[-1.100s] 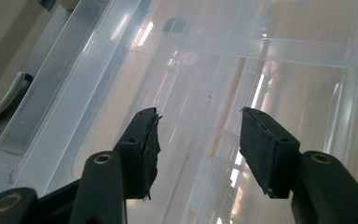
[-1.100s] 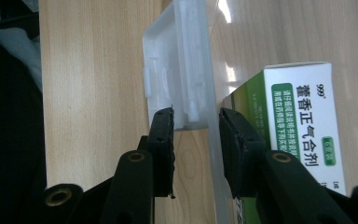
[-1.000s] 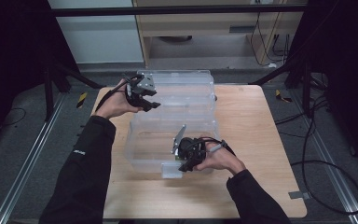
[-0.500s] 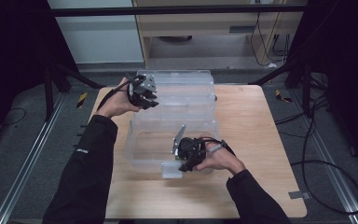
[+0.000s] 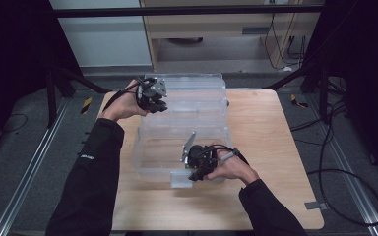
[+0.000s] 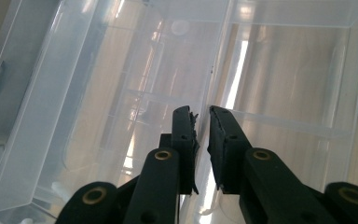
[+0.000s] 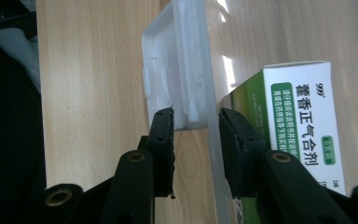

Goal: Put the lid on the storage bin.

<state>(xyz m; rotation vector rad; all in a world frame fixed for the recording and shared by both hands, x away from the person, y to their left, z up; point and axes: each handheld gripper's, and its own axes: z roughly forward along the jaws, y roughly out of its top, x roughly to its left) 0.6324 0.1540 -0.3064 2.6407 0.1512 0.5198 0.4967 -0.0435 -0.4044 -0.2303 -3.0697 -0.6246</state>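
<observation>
Clear plastic makes up the whole of the organizer box (image 5: 184,118), which lies open on the wooden table (image 5: 275,162); its lid half reaches the table's far edge, while the base half sits toward the person. Bare wood runs wide to the right of the box and in a narrower strip along the near edge, and the left side of the box stands close to the table's left edge.

The left gripper (image 5: 152,96) is at the far left corner of the box. In the left gripper view its jaws stand only a narrow slit apart with a thin clear wall (image 6: 203,135) between them; whether they truly clamp it cannot be told. Shallow divided compartments and glossy reflections show beyond the tips.

The right gripper (image 5: 197,164) sits at the near wall of the base, beside the white latch tab (image 7: 172,70) that juts toward the table edge. In the right gripper view its jaws are spread, one outside and one inside the clear near wall (image 7: 212,140), without pressing it.

Just inside that wall lies a green and white medicine carton (image 7: 303,126), printed with "999" and Chinese characters in a green panel. The box itself is transparent, colourless and ribbed with low partitions.
</observation>
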